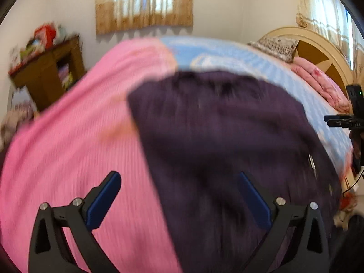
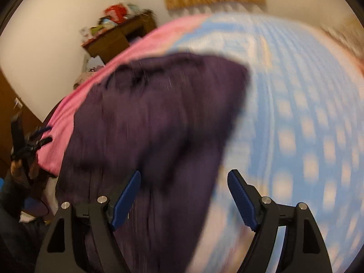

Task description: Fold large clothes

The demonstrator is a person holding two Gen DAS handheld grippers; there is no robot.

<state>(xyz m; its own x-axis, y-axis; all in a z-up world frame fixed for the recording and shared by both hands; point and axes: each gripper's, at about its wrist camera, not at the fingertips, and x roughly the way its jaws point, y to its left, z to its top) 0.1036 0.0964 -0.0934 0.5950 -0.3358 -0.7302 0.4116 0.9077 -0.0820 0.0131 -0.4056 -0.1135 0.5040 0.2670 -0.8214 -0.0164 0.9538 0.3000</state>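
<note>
A dark purple garment (image 1: 227, 147) lies spread on the bed; it also shows in the right wrist view (image 2: 154, 125). My left gripper (image 1: 179, 182) is open and empty, held above the garment's left edge where it meets the pink cover (image 1: 68, 147). My right gripper (image 2: 184, 182) is open and empty above the garment's right edge, beside the blue checked sheet (image 2: 295, 125). The right gripper shows at the far right of the left wrist view (image 1: 341, 120), and the left gripper at the far left of the right wrist view (image 2: 38, 136). Both views are motion-blurred.
A brown wooden cabinet (image 1: 50, 72) with clutter on top stands by the far wall. Curtained windows (image 1: 145, 2) are behind the bed. A headboard (image 1: 318, 52), a pillow (image 1: 275, 45) and a folded pink quilt (image 1: 318, 82) are at the bed's right end.
</note>
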